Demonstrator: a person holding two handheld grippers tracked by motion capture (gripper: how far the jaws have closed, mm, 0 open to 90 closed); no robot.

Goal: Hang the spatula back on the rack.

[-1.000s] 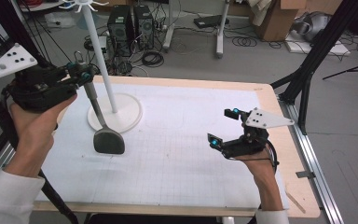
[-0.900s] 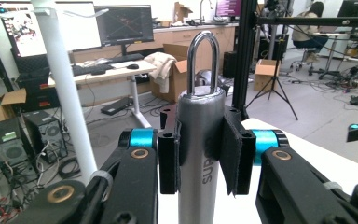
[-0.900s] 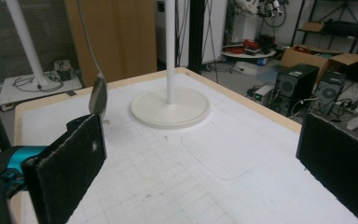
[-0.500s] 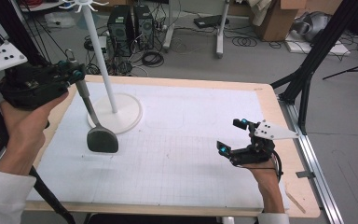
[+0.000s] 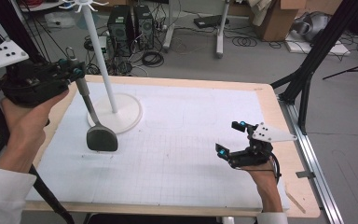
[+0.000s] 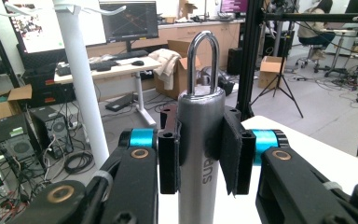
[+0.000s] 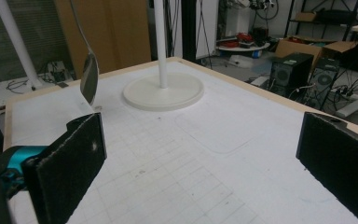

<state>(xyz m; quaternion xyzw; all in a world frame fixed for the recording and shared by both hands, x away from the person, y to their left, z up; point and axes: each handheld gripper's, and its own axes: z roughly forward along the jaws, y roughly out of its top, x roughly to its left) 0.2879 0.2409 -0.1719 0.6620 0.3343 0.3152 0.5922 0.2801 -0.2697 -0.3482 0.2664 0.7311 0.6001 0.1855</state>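
Note:
A grey metal spatula hangs head down over the white mat, its blade near the mat to the left of the stand's base. My left gripper is shut on the top of its handle, which ends in a metal hanging loop. The white hook stand rises from a round base just right of the spatula. My right gripper is open with nothing between its pads, low over the mat at the right. The spatula's blade shows beyond it.
The wooden table carries a white gridded mat. A black tripod leg stands off the table's right edge. Computer towers and cables lie on the floor behind.
My left gripper has lifted the spatula and drawn it slightly left, handle more upright. My right gripper has moved right and toward the near edge, still open.

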